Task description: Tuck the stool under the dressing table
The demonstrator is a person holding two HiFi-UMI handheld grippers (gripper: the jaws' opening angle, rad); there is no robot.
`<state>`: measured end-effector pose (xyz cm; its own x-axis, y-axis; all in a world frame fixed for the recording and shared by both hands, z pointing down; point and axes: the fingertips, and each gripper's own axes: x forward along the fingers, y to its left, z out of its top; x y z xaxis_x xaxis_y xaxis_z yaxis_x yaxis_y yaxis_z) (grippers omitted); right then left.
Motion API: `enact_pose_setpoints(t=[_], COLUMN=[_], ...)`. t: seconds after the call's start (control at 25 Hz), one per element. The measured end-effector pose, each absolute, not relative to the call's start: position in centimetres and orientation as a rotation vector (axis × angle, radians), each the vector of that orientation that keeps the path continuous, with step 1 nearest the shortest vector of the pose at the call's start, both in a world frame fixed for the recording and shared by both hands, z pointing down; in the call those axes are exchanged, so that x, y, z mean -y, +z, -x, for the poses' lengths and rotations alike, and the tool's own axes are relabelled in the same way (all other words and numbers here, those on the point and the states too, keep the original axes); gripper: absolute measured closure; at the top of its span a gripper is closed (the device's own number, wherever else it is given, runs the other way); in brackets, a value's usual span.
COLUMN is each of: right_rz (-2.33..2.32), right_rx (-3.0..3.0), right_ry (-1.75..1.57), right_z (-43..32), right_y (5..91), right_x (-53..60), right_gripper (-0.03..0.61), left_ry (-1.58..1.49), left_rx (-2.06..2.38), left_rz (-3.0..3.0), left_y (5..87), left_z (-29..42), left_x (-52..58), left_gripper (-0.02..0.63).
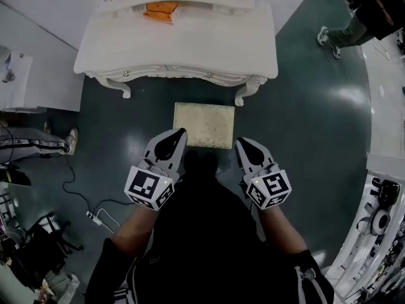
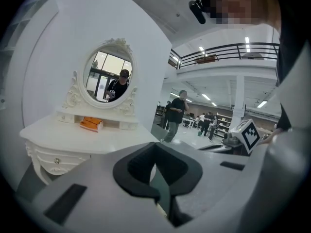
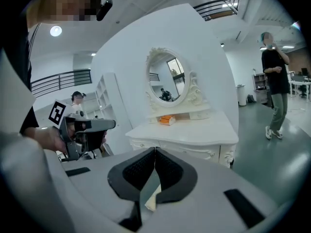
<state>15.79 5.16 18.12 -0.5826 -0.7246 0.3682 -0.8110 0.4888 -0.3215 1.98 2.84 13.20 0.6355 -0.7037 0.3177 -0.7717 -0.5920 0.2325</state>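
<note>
A stool with a pale cream cushion point(image 1: 204, 125) stands on the dark floor just in front of the white dressing table point(image 1: 183, 49), outside its legs. My left gripper point(image 1: 181, 132) hangs shut and empty at the stool's near left corner. At the near right corner my right gripper point(image 1: 240, 142) is also shut with nothing in it. In the left gripper view the jaws point(image 2: 155, 147) meet tip to tip, with the table point(image 2: 92, 140) ahead to the left. The right gripper view shows its shut jaws point(image 3: 155, 152) facing the table point(image 3: 194, 130) and a sliver of stool cushion point(image 3: 152, 199) below.
An orange box point(image 1: 159, 11) lies on the table top below an oval mirror point(image 3: 167, 81). A white cable with a plug point(image 1: 95, 215) trails over the floor at left. People stand at the left edge point(image 1: 38, 145) and far right point(image 1: 354, 24). A white counter point(image 1: 380, 220) runs along the right.
</note>
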Motion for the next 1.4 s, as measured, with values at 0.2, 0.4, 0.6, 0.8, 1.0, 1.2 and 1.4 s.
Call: enact_pose_setpoints(t=[0.2,0.4,0.6,0.8,1.0,1.2,1.4], right_rz=[-1.306,-1.286,-1.272,-1.254,-1.241,-1.25,-1.21], right_rx=[2.519,2.469,2.43,2.399,2.349,2.286,2.207], right_ry=[0.724,0.767,0.838,0.867,0.901,0.943,1.009], right_z=[-15.5,-15.2,-13.5,-12.3,-12.3,-13.6,-15.0], right_y=[22.6,28.6,34.5,40.2,45.7,52.5,59.6], right_x=[-2.3,-0.5,-0.4,0.8,0.4,1.0,0.5], right_gripper=[0.563,0.563,0.561,0.561,0.561,0.56,0.461], left_ry=[0.355,0.357,0.395,0.479,0.553,0.632,0.713], left_rx=[1.146,1.142,1.126,1.086,1.064,1.048,1.027], left_rz=[-2.474,-2.393,-2.323,-2.289,-2.276,-2.258,-2.234], left_y=[18.3,23.9,30.8,38.2,44.0,51.7,58.3], left_z=[-1.8,-0.7,1.1,2.2,2.6,3.0,3.1], left_x=[-1.2,0.9,1.5,2.3,2.1,2.8,2.8], left_gripper=[0.609,0.609,0.609,0.607,0.607,0.604,0.555])
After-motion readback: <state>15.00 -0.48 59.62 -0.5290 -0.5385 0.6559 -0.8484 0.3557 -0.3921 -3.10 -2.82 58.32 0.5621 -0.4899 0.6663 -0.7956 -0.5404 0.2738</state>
